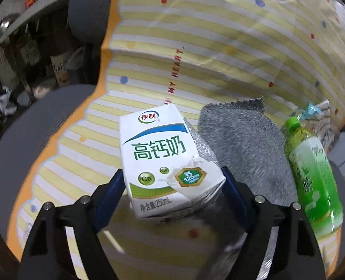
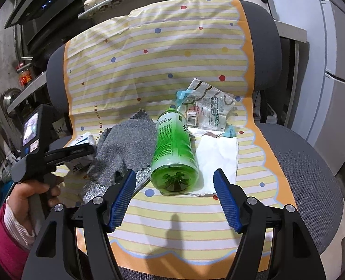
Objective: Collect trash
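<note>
The left tongs (image 1: 173,182) clamp a white milk carton (image 1: 165,161) by its sides, above the striped cloth (image 1: 195,53) draped over a grey chair (image 2: 300,163). The right tongs (image 2: 174,182) stand wide apart, empty, just before the base of a green bottle (image 2: 173,147) lying between a grey rag (image 2: 125,149) and a white napkin (image 2: 219,161), with a crumpled wrapper (image 2: 207,107) behind.

"伊利", "高钙奶", "250mL" on milk carton (image 1: 165,161); "MY HEART" on striped cloth (image 1: 219,46).
</note>
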Demonstrator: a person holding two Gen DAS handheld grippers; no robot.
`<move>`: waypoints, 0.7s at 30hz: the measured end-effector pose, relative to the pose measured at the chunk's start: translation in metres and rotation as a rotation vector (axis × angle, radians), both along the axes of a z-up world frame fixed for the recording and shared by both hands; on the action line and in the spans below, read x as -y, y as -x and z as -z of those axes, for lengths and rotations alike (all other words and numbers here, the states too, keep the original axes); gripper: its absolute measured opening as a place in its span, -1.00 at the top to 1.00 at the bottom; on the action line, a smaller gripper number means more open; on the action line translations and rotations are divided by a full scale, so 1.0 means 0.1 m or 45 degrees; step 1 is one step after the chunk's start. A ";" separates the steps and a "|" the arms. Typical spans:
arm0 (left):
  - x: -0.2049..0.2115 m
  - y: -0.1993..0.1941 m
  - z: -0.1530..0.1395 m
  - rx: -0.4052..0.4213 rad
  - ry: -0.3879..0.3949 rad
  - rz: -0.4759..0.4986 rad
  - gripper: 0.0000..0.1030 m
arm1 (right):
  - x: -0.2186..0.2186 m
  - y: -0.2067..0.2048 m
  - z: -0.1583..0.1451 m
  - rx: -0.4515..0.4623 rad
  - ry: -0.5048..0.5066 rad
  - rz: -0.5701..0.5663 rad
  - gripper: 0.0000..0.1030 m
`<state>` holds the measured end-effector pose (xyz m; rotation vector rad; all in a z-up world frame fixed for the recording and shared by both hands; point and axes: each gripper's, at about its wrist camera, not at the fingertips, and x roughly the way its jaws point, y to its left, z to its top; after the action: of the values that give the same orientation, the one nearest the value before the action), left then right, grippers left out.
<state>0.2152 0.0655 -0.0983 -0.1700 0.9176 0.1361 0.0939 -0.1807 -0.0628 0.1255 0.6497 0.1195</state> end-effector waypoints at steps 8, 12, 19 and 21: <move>-0.21 0.62 -0.27 0.166 0.106 0.294 -0.49 | -0.13 -0.17 0.04 -0.032 0.043 -0.042 -0.32; -0.22 0.82 -0.41 0.233 0.092 0.327 -0.50 | -0.29 -0.35 0.02 -0.041 0.040 -0.080 -0.24; -0.34 0.76 -0.42 0.252 0.049 0.296 -0.50 | -0.96 -0.80 0.10 -0.113 0.022 -0.258 -0.26; -0.39 0.73 -0.40 0.248 0.042 0.293 -0.50 | -1.16 -1.02 0.17 -0.146 0.035 -0.281 -0.22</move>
<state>0.1419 0.1041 -0.0588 -0.1049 0.7395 -0.1079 0.1957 -0.0647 -0.0797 0.0340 0.7785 0.3181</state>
